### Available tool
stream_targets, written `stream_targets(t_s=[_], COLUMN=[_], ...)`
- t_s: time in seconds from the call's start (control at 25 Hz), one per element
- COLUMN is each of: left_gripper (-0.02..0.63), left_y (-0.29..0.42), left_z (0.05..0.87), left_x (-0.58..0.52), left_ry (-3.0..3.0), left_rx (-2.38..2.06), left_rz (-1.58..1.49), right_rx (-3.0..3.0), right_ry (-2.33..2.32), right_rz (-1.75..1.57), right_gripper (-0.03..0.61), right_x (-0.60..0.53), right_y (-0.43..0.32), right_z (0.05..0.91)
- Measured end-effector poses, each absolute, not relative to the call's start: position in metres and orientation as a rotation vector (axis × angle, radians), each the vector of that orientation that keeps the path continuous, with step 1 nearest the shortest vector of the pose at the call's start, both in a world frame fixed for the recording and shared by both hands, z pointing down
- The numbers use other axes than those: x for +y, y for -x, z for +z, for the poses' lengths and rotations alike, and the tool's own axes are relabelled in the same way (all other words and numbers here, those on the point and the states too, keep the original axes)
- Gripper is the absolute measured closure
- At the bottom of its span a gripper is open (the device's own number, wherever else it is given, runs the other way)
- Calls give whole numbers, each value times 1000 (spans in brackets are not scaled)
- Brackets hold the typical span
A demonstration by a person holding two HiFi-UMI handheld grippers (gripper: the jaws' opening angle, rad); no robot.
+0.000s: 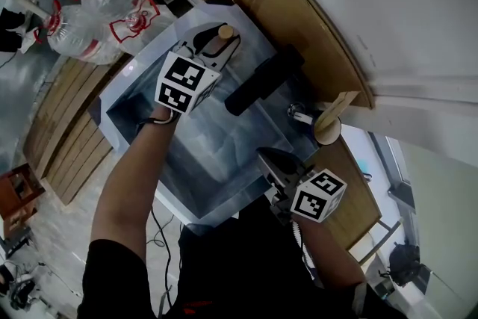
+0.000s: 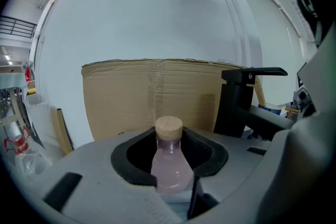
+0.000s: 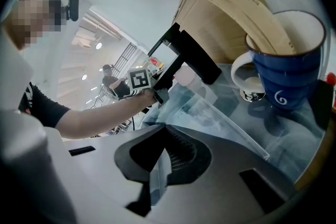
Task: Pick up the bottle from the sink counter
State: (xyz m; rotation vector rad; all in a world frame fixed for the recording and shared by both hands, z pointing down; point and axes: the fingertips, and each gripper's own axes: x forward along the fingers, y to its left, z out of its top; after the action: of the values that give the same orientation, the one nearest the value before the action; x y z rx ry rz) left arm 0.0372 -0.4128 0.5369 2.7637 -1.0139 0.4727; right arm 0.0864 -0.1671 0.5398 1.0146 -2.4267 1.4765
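My left gripper (image 1: 213,41) is at the back left corner of the sink counter (image 1: 107,132), and its own view shows the bottle (image 2: 169,162) upright between the two jaws. As far as I can see, the pads pinch its pale pink body on both sides. The round wooden cap stands clear above the jaws, while the base is hidden behind them, so I cannot tell whether it rests on the counter. Just to the right of the bottle, along the back edge, rises the black faucet (image 1: 261,78), with its spout reaching out over the sink (image 1: 142,97). Behind both, a cardboard sheet (image 2: 152,97) leans against the white wall. My right gripper (image 1: 267,158) hangs over the front right edge of the sink, well apart from the bottle. Its jaws leave only a narrow slit, and nothing sits in it. Near the back right corner of the counter stands a blue mug (image 3: 289,65) with a folded strip of brown paper (image 3: 247,2) poking out of it, and a small white cup (image 3: 251,81) sits just beside it. Off the counter to the left, large clear water jugs (image 1: 97,19) with red labels lie on the floor.
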Motion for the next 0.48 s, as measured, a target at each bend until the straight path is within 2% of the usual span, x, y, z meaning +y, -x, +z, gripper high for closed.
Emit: stream_targets(t_s=[0.48], left_gripper=[466], left_y=[-32], left_z=[521], left_x=[-410], left_ry=[-2760], left_rx=[-1018], left_rz=[447], right_rx=[-2439], right_ry=[-1032], right_rz=[1457], right_gripper=[575], right_x=[-170], right_y=[-84], right_z=[531])
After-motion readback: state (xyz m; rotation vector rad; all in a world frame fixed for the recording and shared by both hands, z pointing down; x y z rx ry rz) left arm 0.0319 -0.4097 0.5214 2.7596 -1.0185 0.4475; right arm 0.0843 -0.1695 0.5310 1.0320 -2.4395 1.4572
